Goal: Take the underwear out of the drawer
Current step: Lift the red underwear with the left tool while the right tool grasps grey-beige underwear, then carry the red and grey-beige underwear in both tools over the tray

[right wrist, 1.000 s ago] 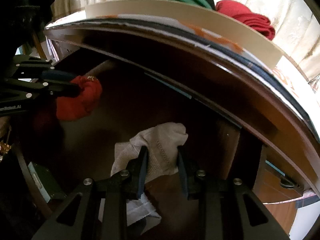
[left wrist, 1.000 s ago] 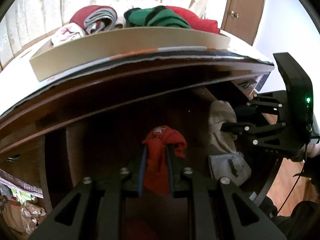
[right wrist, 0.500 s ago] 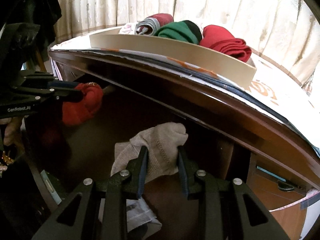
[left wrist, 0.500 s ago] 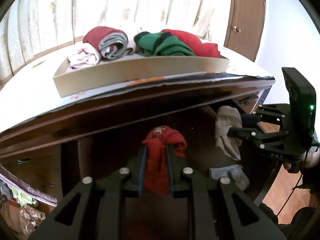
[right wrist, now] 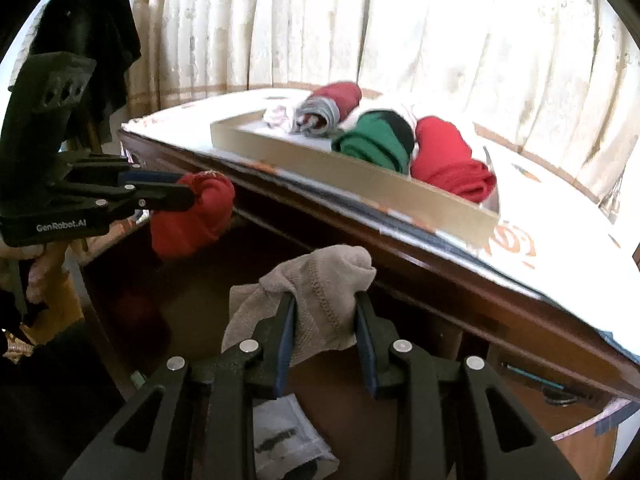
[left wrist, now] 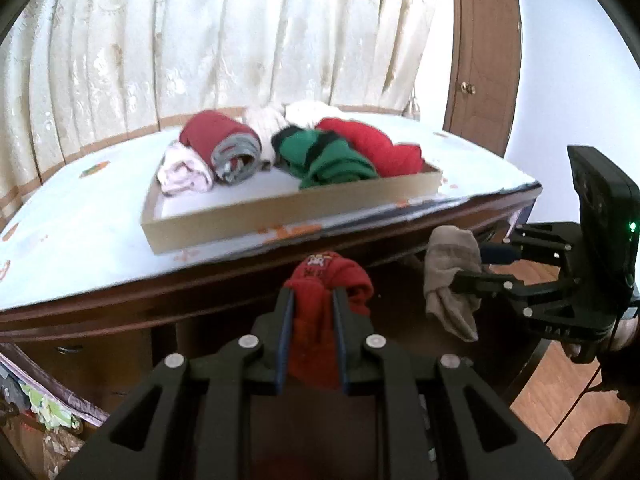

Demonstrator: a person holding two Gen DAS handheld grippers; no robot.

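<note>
The left gripper [left wrist: 310, 316] is clenched on a red garment [left wrist: 320, 320], which bunches above the jaws and hangs down between them; the right gripper [right wrist: 324, 320] is clenched on a beige garment [right wrist: 316, 300] in the same way, a loose flap drooping to the left of its jaws. Both pieces are clear of the drawer [right wrist: 192, 312], held in front of the desk edge [right wrist: 400, 256], with the tray [left wrist: 288, 212] of rolled clothes beyond and above the jaws on the white tabletop [left wrist: 80, 240]. A white packet [right wrist: 288, 444] lies below the right jaws, down in the drawer. The likely trouble from here is the cloth: each grip has only a fold, so a quick swing could let a garment slip out and fall back into the drawer, and the hanging beige flap could catch on the desk edge if the right gripper goes forward too low. The two grippers are also near each other, so converging on the tray might tangle the pieces. Compared with a second ago, both grippers have risen: then the desk's underside filled the view ahead of the jaws and the garments were inside the dark recess, whereas now the tabletop and tray interior are seen from above.
</note>
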